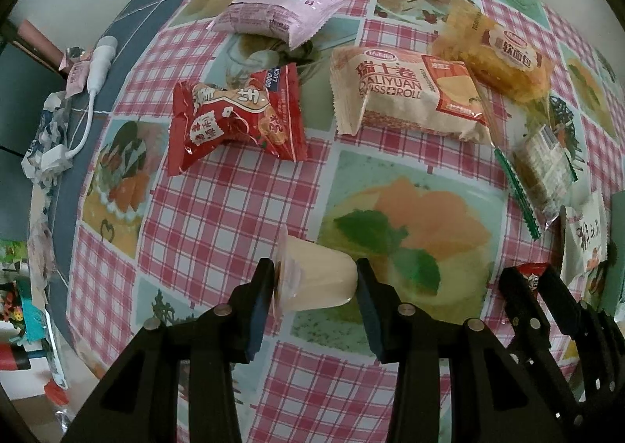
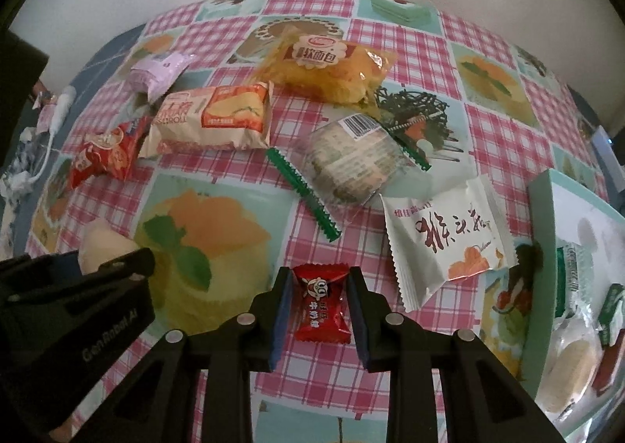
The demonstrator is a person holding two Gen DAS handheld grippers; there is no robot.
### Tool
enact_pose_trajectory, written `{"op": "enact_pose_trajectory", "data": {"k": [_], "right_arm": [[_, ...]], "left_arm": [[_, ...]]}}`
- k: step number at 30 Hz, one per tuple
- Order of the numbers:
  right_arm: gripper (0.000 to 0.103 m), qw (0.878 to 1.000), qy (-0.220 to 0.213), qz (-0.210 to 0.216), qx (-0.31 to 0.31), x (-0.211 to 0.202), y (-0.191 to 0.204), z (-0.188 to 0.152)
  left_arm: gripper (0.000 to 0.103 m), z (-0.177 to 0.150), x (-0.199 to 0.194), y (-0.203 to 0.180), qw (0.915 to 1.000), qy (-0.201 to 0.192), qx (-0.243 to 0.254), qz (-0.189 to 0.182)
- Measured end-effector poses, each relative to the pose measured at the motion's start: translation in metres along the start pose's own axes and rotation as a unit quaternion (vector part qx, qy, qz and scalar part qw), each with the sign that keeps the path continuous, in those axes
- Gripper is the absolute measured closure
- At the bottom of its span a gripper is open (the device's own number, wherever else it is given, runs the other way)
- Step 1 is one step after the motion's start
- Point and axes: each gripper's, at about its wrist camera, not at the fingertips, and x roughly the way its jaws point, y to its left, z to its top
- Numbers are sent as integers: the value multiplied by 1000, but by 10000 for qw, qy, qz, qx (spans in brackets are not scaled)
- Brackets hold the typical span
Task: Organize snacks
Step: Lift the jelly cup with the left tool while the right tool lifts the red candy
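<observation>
The left tongs (image 1: 314,281) pinched a pale jelly cup (image 1: 318,279) lying on its side, one pad on its lid and the other on its base, low over the checked cloth of the counter (image 1: 218,208). Just beside the jelly cup, the right tongs (image 2: 321,300) were drawn in against a small red candy (image 2: 321,304), a pad pressed to each side of its wrapper. Beyond the candy lay a white packet (image 2: 445,243) with brush lettering and a clear, green-edged packet (image 2: 351,165); a pale green tray (image 2: 547,240) beside the white packet already held several wrapped snacks. Farther from the candy sat a Swiss roll pack (image 1: 410,95) and a crumpled red pack (image 1: 238,117) well apart from it. Farthest from the candy were a yellow bread pack (image 1: 500,56) touching the Swiss roll pack's far corner, and a pink pack (image 1: 273,15) near the counter's far edge.
</observation>
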Motion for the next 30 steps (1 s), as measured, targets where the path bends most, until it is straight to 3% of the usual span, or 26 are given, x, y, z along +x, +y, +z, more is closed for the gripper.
{"op": "enact_pose_trajectory", "data": {"k": [17, 30], "right_arm": [[85, 9986, -333, 290, 290, -42, -24, 5], [84, 9952, -102, 722, 648, -21, -31, 5]], "left_arm": [[64, 2, -51, 22, 9974, -547, -222, -409], [64, -3, -25, 23, 9978, -109, -354, -558]]}}
